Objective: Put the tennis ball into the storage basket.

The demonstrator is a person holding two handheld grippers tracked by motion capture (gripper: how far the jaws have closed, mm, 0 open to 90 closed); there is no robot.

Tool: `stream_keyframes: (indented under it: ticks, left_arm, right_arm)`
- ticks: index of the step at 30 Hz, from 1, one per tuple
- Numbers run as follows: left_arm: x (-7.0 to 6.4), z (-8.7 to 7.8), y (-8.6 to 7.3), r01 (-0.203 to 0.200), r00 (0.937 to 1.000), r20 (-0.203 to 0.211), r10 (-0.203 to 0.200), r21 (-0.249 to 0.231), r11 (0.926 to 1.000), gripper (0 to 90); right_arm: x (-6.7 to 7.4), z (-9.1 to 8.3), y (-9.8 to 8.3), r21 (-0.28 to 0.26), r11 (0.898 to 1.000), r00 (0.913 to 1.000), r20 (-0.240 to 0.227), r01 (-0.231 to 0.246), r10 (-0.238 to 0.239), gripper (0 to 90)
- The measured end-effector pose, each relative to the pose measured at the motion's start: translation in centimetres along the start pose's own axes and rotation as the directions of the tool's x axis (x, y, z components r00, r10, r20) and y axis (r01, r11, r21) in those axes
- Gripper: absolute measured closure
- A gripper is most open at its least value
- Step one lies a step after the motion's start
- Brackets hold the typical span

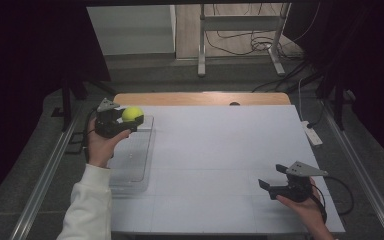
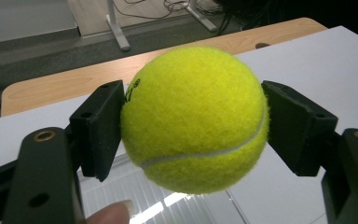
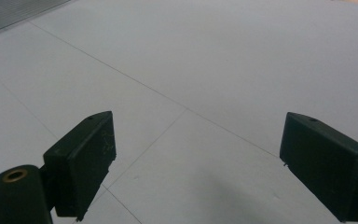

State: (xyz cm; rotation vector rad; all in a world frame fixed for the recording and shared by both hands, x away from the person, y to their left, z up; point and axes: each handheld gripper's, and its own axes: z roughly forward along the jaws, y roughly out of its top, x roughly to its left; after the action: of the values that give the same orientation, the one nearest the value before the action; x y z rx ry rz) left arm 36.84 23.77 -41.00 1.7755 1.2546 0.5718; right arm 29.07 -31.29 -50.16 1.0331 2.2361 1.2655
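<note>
A yellow-green tennis ball (image 1: 132, 114) is clamped in my left gripper (image 1: 129, 119), raised above the far end of a clear plastic tray (image 1: 135, 165) at the table's left side. In the left gripper view both black pads press on the ball (image 2: 193, 119) from either side, with the left gripper (image 2: 193, 126) shut on it and a fingertip at the bottom edge. My right gripper (image 1: 271, 176) rests low at the table's near right, jaws wide apart. In the right gripper view the right gripper (image 3: 196, 163) has only white table surface between its pads.
The white tabletop (image 1: 220, 150) lies between the two hands, with a wooden strip (image 1: 200, 98) at its far edge. A white power strip (image 1: 312, 133) lies past the right edge. Metal rails run along both sides; a frame with cables stands behind.
</note>
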Motion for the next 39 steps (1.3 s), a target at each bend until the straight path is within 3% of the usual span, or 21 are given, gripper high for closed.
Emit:
stream_keyframes:
  ticks: [32,39]
  left_arm:
    - [2.5,0.0,-0.8,0.036,0.9957,-0.086,-0.034,0.019,0.9992,26.2]
    - [2.7,0.0,-0.9,0.040,0.9954,-0.088,-0.038,0.018,0.9990,26.2]
  right_arm:
    - [0.0,0.0,0.0,-0.001,1.000,1.0000,0.000,-0.001,0.001,11.0]
    - [0.0,0.0,0.0,-0.001,1.000,1.0000,-0.001,0.000,0.000,11.0]
